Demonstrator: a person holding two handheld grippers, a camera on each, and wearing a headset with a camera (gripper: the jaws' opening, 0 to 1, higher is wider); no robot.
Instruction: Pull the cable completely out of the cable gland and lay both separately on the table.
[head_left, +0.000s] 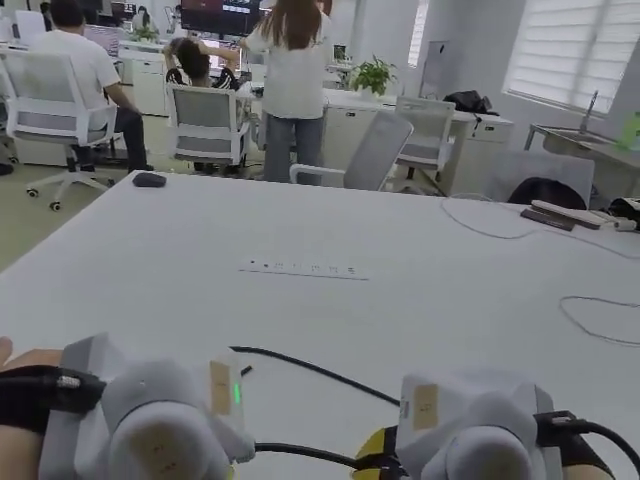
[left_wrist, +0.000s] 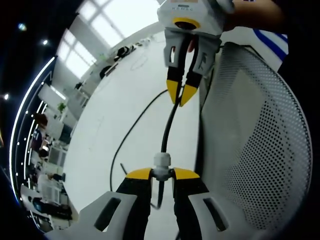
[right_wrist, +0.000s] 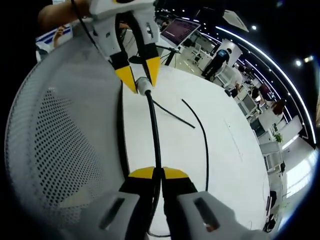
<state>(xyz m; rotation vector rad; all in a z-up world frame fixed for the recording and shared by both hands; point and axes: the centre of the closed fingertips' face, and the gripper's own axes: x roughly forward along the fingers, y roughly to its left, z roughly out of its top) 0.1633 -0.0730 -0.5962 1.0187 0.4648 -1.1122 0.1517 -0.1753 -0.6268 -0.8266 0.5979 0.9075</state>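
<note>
A white cable gland (left_wrist: 161, 162) sits between my left gripper's (left_wrist: 161, 174) yellow-tipped jaws, which are shut on it. From the gland a black cable (left_wrist: 170, 120) runs straight to my right gripper (left_wrist: 180, 95), shut on it a short way along. The right gripper view shows the same: right gripper (right_wrist: 156, 173) clamped on the cable (right_wrist: 152, 125), left gripper (right_wrist: 141, 80) holding the gland (right_wrist: 144, 87). The cable still passes through the gland. In the head view the rest of the cable (head_left: 310, 368) trails over the white table (head_left: 300, 220).
A grey mesh chair back (left_wrist: 250, 140) stands close beside both grippers, at the table's near edge. A black mouse (head_left: 149, 180) lies far left, and thin loose wires (head_left: 600, 320) lie on the right. Office chairs and people at desks are beyond the table.
</note>
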